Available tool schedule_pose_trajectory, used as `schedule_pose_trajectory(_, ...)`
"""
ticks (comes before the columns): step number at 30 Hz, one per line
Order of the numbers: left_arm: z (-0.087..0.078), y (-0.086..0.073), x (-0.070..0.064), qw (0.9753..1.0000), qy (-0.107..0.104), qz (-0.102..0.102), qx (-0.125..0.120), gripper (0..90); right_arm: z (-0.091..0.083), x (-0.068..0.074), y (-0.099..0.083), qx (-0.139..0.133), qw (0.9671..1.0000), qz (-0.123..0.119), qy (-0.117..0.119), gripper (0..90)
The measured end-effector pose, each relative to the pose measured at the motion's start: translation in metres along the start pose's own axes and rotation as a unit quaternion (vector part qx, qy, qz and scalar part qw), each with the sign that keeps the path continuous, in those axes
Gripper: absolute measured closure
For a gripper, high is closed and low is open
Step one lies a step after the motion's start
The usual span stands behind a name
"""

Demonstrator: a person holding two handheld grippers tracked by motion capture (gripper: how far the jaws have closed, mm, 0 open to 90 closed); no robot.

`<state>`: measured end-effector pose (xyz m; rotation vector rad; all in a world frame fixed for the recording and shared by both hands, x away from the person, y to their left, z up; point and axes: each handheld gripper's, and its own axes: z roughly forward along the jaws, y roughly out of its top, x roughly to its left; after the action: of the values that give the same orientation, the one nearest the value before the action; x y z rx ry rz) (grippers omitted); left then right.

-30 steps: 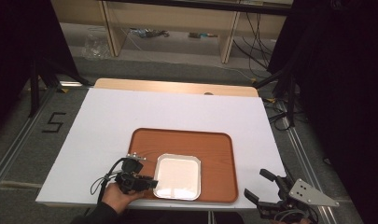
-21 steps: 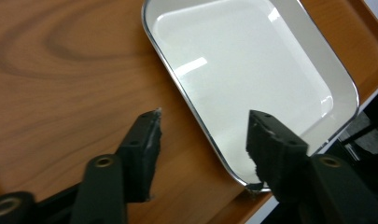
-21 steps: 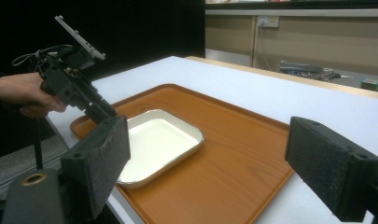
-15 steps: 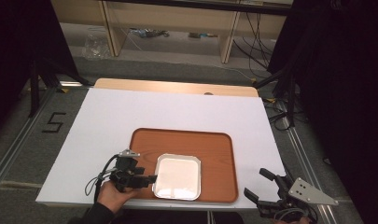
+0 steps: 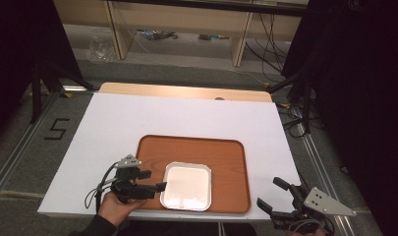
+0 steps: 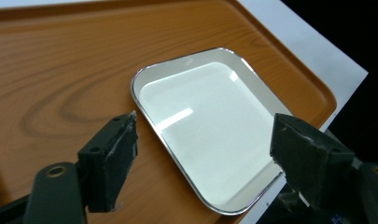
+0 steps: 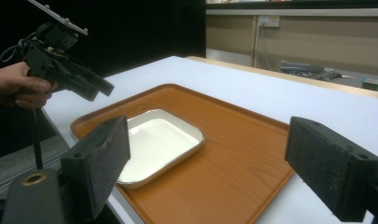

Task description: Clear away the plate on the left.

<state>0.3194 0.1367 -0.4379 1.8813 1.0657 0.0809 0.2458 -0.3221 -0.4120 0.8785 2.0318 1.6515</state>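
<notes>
A white square dish (image 5: 186,187) with a metal rim lies in the near left part of a brown wooden tray (image 5: 221,152). My left gripper (image 5: 155,180) hovers at the tray's left edge, open, with its jaws pointing at the dish and nothing between them. In the left gripper view the dish (image 6: 210,135) sits just past my open left gripper (image 6: 205,126), on the tray (image 6: 60,70). My right gripper (image 5: 271,194) is open off the table's near right corner. It faces the tray (image 7: 233,154) and dish (image 7: 154,140), with the left gripper (image 7: 100,88) beyond.
The tray rests on a white table (image 5: 186,113) with a wooden strip (image 5: 186,91) along its far edge. Low shelves with cables (image 5: 157,34) stand on the floor behind. A taped "5" (image 5: 56,129) marks the floor at left. Dark stands flank the table.
My left gripper has drawn back slightly to the left, away from the dish's edge. The dish, tray and right gripper have stayed put.
</notes>
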Motion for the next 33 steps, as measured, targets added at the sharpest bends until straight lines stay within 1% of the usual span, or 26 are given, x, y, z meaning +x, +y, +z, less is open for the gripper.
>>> schedule_pose_trajectory(1,-0.001,0.0,-0.001,1.0,-0.001,0.003,-0.005,21.8,0.0,0.0,0.0,0.002,1.0,0.0,-0.001,15.0)
schedule_pose_trajectory(2,-0.003,0.0,-0.001,0.9999,0.0,0.011,-0.008,21.0,0.0,0.0,0.0,0.002,1.0,0.0,-0.001,15.0)
schedule_pose_trajectory(4,-0.005,0.0,-0.003,0.9998,0.004,0.012,-0.017,19.9,0.0,0.0,0.0,0.0,1.0,0.002,-0.001,15.0)
schedule_pose_trajectory(5,-0.007,0.0,-0.003,0.9996,0.007,0.017,-0.021,19.9,0.0,0.0,0.0,0.0,1.0,0.001,-0.002,15.0)
schedule_pose_trajectory(6,-0.008,0.001,-0.002,0.9994,0.005,0.023,-0.023,19.6,0.001,0.0,0.0,-0.001,1.0,-0.001,0.0,15.0)
schedule_pose_trajectory(7,-0.009,0.001,-0.003,0.9993,0.005,0.019,-0.031,19.4,0.001,0.0,0.0,-0.001,1.0,-0.001,0.0,15.0)
schedule_pose_trajectory(8,-0.011,0.001,-0.003,0.9991,0.006,0.02,-0.036,19.1,0.001,0.0,0.0,0.0,1.0,0.001,-0.003,15.0)
schedule_pose_trajectory(11,-0.012,0.0,-0.003,0.999,0.008,0.019,-0.039,18.2,0.001,0.0,0.0,0.0,1.0,0.0,-0.002,15.0)
schedule_pose_trajectory(13,-0.014,0.0,-0.003,0.9989,0.012,0.015,-0.042,17.9,0.001,0.0,0.0,0.0,1.0,0.0,-0.001,15.0)
schedule_pose_trajectory(14,-0.016,0.0,-0.004,0.9989,0.015,0.017,-0.042,17.6,0.001,0.001,0.0,0.0,1.0,-0.001,-0.002,15.0)
schedule_pose_trajectory(15,-0.017,0.0,-0.004,0.9986,0.013,0.017,-0.049,17.5,0.001,0.001,0.0,0.001,1.0,0.0,-0.002,15.0)
schedule_pose_trajectory(17,-0.02,0.0,-0.006,0.9981,0.025,0.018,-0.053,16.8,0.002,0.001,0.0,0.001,1.0,0.0,-0.001,15.0)
schedule_pose_trajectory(18,-0.02,0.0,-0.006,0.9978,0.023,0.021,-0.059,16.7,0.002,0.001,0.0,0.001,1.0,-0.001,0.0,15.0)
schedule_pose_trajectory(19,-0.022,0.0,-0.007,0.9976,0.027,0.025,-0.06,16.7,0.002,0.0,0.001,0.005,1.0,-0.003,0.0,15.0)
schedule_pose_trajectory(21,-0.025,-0.001,-0.008,0.9966,0.026,0.032,-0.072,16.7,0.002,0.001,0.001,0.005,1.0,-0.003,0.001,15.0)
schedule_pose_trajectory(22,-0.027,-0.002,-0.009,0.9961,0.019,0.037,-0.078,16.4,0.003,0.001,0.001,0.003,1.0,-0.002,0.003,15.0)
schedule_pose_trajectory(24,-0.031,-0.003,-0.012,0.9946,0.017,0.043,-0.093,15.7,0.003,0.001,0.001,0.004,1.0,-0.002,0.003,15.0)
schedule_pose_trajectory(25,-0.033,-0.003,-0.012,0.9938,0.015,0.05,-0.099,15.7,0.004,0.001,0.001,0.002,1.0,-0.002,0.003,15.0)
schedule_pose_trajectory(26,-0.034,-0.003,-0.012,0.9936,0.012,0.052,-0.1,15.8,0.004,0.001,0.001,0.004,1.0,-0.002,0.003,15.0)
schedule_pose_trajectory(27,-0.035,-0.004,-0.013,0.9937,0.013,0.044,-0.103,15.9,0.004,0.001,0.001,0.004,1.0,-0.003,0.003,15.0)
schedule_pose_trajectory(28,-0.037,-0.005,-0.013,0.9935,0.013,0.043,-0.104,15.9,0.004,0.002,0.001,0.004,1.0,-0.003,0.002,15.0)
schedule_pose_trajectory(30,-0.038,-0.006,-0.014,0.9929,0.014,0.047,-0.108,15.7,0.004,0.002,0.001,0.004,1.0,-0.004,0.001,15.0)
schedule_pose_trajectory(31,-0.04,-0.006,-0.015,0.9926,0.016,0.053,-0.108,15.7,0.004,0.002,0.001,0.003,1.0,-0.003,0.002,15.0)
schedule_pose_trajectory(33,-0.042,-0.008,-0.017,0.9914,0.017,0.058,-0.116,15.5,0.004,0.002,0.001,0.005,1.0,-0.005,0.002,15.0)
